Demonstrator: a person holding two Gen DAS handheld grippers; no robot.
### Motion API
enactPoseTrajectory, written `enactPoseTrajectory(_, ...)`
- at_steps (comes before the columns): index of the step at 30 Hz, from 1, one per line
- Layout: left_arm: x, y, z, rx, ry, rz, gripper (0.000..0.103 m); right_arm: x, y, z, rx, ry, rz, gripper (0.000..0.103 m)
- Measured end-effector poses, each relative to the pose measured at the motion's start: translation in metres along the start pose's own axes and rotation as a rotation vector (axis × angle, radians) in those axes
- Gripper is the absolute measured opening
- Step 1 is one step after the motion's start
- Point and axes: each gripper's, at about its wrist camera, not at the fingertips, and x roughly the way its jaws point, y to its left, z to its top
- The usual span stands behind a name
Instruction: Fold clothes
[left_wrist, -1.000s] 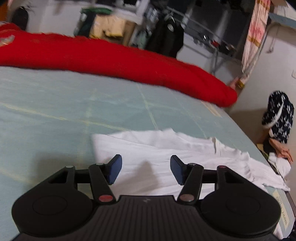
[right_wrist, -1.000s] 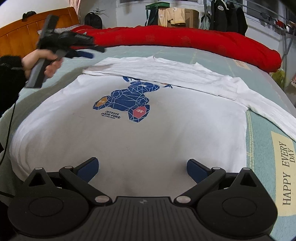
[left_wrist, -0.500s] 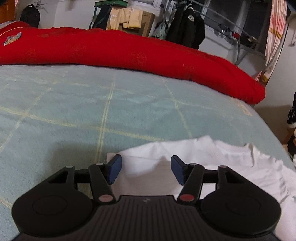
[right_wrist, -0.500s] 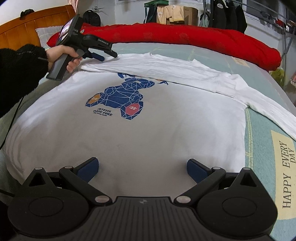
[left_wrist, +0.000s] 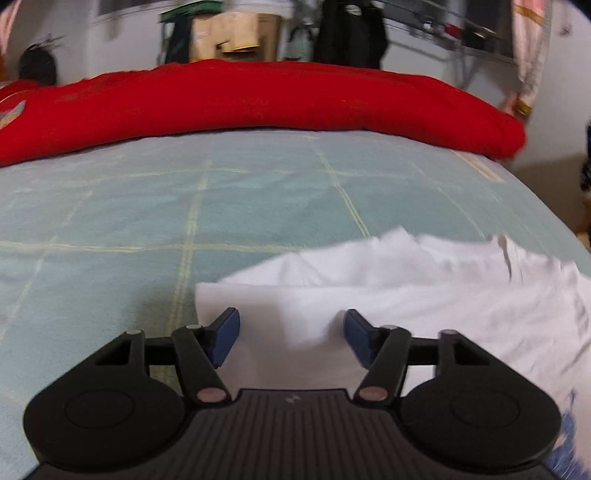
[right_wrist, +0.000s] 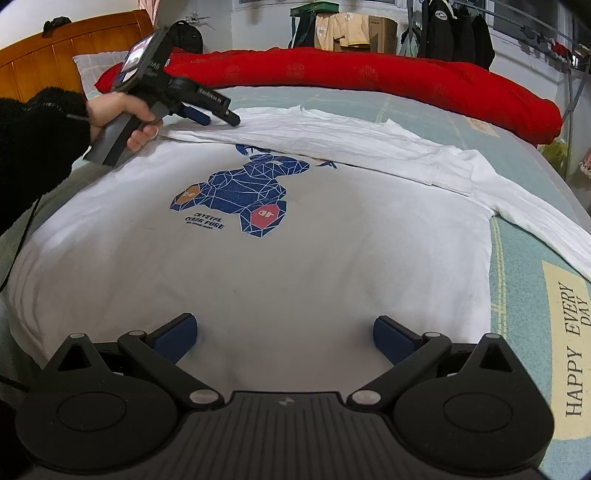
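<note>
the white t-shirt (right_wrist: 295, 266) lies spread flat on the bed (right_wrist: 517, 258), one side already folded over its top. it looks light, soft and limp, so i'd pinch a doubled edge or corner. my left gripper (left_wrist: 290, 334) has drifted to the folded corner, jaws just opening, cloth between them but unpinched. my right gripper (right_wrist: 284, 338) hangs released above the hem, unmoved

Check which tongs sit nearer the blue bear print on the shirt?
Left. The left tongs hover at the folded sleeve just beyond the bear print; the right tongs are back over the plain lower shirt.
</note>
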Motion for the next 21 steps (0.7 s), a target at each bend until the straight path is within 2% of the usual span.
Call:
enactPoseTrajectory(1,-0.006,-0.003,0.002,-0.005,-0.008,-0.010,0.062,0.000,0.000,-0.001,0.001,-0.002,-0.003,0.103)
enactPoseTrajectory(4,-0.027,-0.025,0.001,0.068,-0.041,-0.086,0.065,-0.001,0.002,-0.002,0.003,-0.005,-0.011,0.103)
enactPoseTrajectory(8,-0.037,-0.060,-0.012,0.175,-0.015,-0.138,0.067,0.000,0.004,-0.001,0.004,-0.003,-0.021,0.103)
enactPoseTrajectory(11,-0.029,-0.079,-0.022,0.232,0.003,-0.126,0.067,-0.001,0.004,-0.002,0.010,-0.006,-0.025,0.103)
enactPoseTrajectory(13,-0.018,-0.084,-0.030,0.230,0.031,-0.114,0.067,-0.003,0.005,-0.004,0.010,-0.006,-0.028,0.103)
enactPoseTrajectory(18,-0.025,-0.091,-0.036,0.241,0.025,-0.076,0.070,-0.009,0.003,-0.009,0.011,-0.007,-0.023,0.103)
enactPoseTrajectory(21,-0.036,-0.103,-0.028,0.291,-0.036,-0.083,0.070,-0.010,0.002,-0.012,0.015,-0.018,-0.018,0.103)
